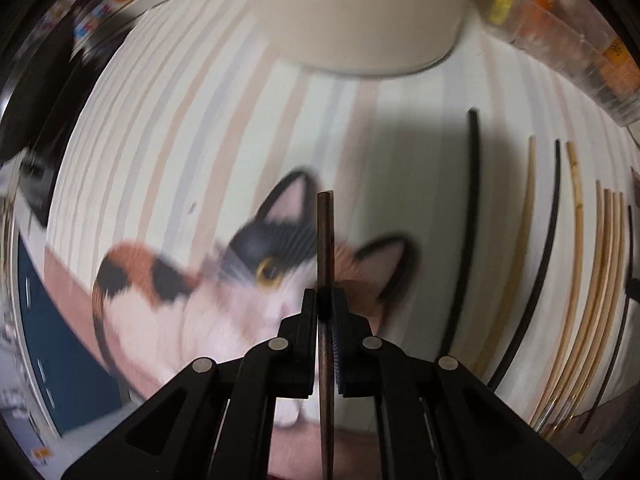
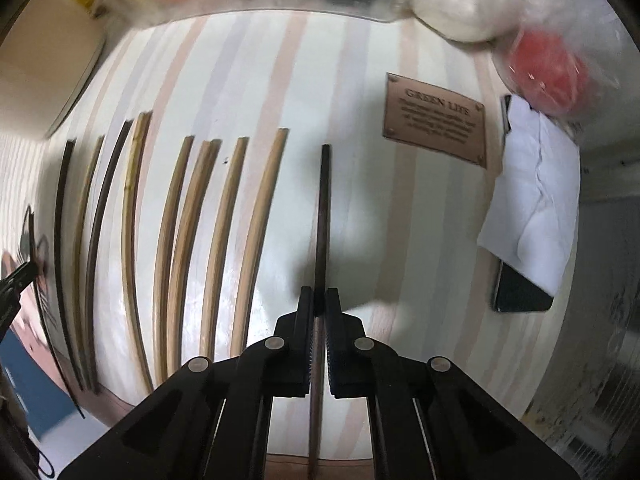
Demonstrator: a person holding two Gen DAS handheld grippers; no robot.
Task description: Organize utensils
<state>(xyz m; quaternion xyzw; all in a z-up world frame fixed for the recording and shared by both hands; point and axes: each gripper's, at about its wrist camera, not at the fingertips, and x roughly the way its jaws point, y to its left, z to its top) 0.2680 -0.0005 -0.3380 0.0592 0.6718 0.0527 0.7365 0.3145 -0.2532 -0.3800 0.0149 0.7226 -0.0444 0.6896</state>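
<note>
slim dark brown chopstick (image 1: 325,240) clamped lengthwise in left gripper (image 1: 325,300)

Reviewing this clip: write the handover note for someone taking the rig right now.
Left gripper: shut on a dark chopstick, held over the cat print.
Right gripper: shut on another dark chopstick, at the right end of the row.
On the mat: a row of loose chopsticks, tan and dark mixed, lying side by side.
Cream holder stands ahead of the left gripper.
Done: two dark ones picked.
Left: place these, then sort the row.
</note>
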